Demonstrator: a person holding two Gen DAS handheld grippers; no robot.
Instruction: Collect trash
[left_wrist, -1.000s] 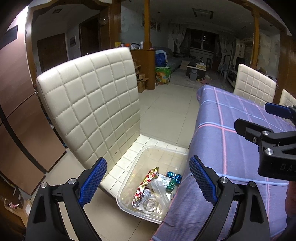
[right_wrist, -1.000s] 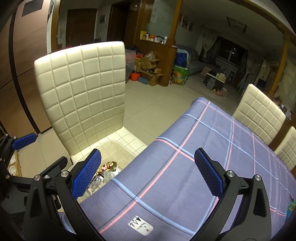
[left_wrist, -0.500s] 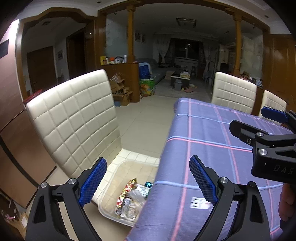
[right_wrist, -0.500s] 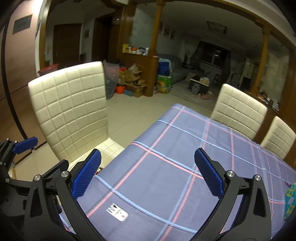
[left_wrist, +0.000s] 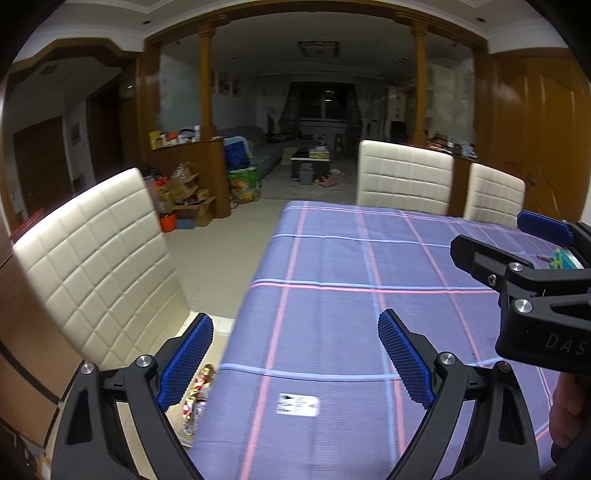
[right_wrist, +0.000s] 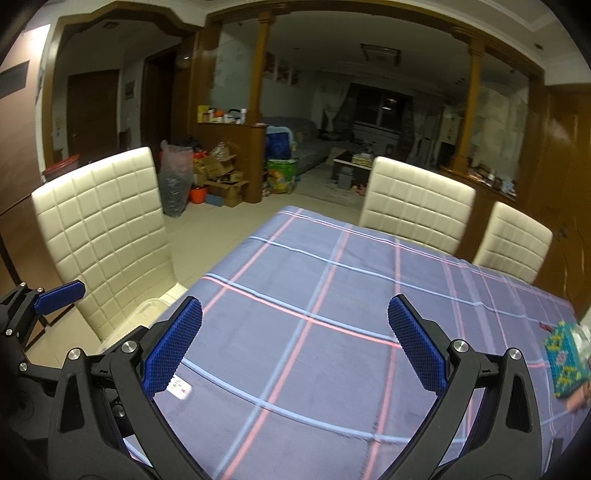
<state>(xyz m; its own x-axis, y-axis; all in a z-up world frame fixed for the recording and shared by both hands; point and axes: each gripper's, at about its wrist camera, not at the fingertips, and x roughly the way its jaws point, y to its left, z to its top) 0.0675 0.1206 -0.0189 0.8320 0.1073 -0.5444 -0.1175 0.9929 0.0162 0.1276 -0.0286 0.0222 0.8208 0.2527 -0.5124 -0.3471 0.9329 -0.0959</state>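
My left gripper (left_wrist: 294, 363) is open and empty, hovering over the near-left corner of the purple plaid tablecloth (left_wrist: 332, 258). My right gripper (right_wrist: 295, 347) is also open and empty, above the same cloth further right. A blue-green patterned packet (right_wrist: 565, 358) lies on the cloth at the far right, with something pale beside it; it shows small in the left wrist view as the packet (left_wrist: 561, 258). A clear plastic bin (right_wrist: 147, 310) sits on the seat of the cream chair (left_wrist: 92, 266) by the table's left edge. Shiny wrappers (left_wrist: 195, 395) show inside it.
A white printed label (left_wrist: 297, 404) sits on the cloth near the front edge. Two more cream chairs (right_wrist: 417, 206) stand along the far side of the table. Boxes and bags (right_wrist: 218, 177) pile up by a wooden divider across the tiled floor.
Both grippers have swung up and right, away from the bin and over the table. The bin has slid nearly out of view, and the patterned packet has come into view at the right.
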